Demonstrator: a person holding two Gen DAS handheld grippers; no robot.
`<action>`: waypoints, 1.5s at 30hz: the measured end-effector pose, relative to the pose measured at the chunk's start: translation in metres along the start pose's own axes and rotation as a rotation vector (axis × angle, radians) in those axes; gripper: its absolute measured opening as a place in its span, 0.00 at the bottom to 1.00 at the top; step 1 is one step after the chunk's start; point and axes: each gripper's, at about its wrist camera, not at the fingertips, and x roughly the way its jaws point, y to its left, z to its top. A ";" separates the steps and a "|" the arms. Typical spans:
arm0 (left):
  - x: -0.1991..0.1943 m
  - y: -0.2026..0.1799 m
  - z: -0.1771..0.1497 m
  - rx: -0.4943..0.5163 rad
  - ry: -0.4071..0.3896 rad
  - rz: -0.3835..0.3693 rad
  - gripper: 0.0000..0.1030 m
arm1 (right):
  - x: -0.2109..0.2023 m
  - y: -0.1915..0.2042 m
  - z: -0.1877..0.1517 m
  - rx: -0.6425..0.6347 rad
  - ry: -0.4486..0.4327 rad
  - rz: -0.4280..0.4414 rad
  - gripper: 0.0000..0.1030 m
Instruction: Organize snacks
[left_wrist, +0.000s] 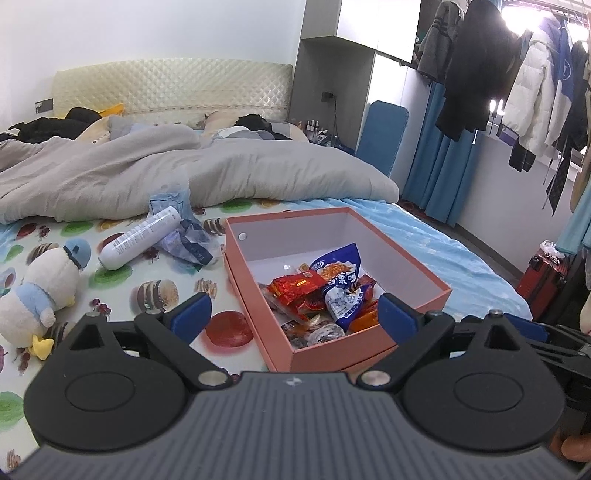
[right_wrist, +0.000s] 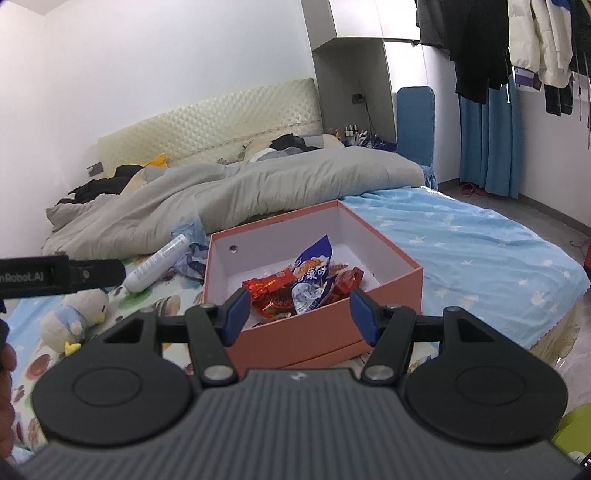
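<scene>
I hold my left hand-held gripper (left_wrist: 293, 314) spread wide with nothing between its blue fingers, poised over the near end of one pink box (left_wrist: 406, 254) on the bed (left_wrist: 461, 266). My right hand-held gripper (right_wrist: 297, 314) is also wide open and empty, just short of the same box (right_wrist: 391, 273). The snacks (left_wrist: 325, 295) lie heaped in the box's near corner: one blue-and-white packet (left_wrist: 338, 280) on top of several red and orange ones; the exact count I cannot tell. Left of the box lie one white bottle (left_wrist: 142, 238), one crumpled blue bag (left_wrist: 188, 240) and one plush penguin (left_wrist: 40, 291). One grey duvet (left_wrist: 184, 170) lies behind.
</scene>
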 end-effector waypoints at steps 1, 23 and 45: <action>0.000 0.001 0.000 0.001 0.000 0.000 0.95 | 0.000 -0.001 0.000 -0.003 0.000 -0.002 0.60; -0.005 0.002 -0.006 0.019 0.005 0.016 0.95 | -0.002 0.000 0.000 -0.005 0.007 0.000 0.60; -0.008 0.003 -0.008 0.017 0.005 0.035 1.00 | -0.007 -0.005 0.008 0.003 -0.044 0.000 1.00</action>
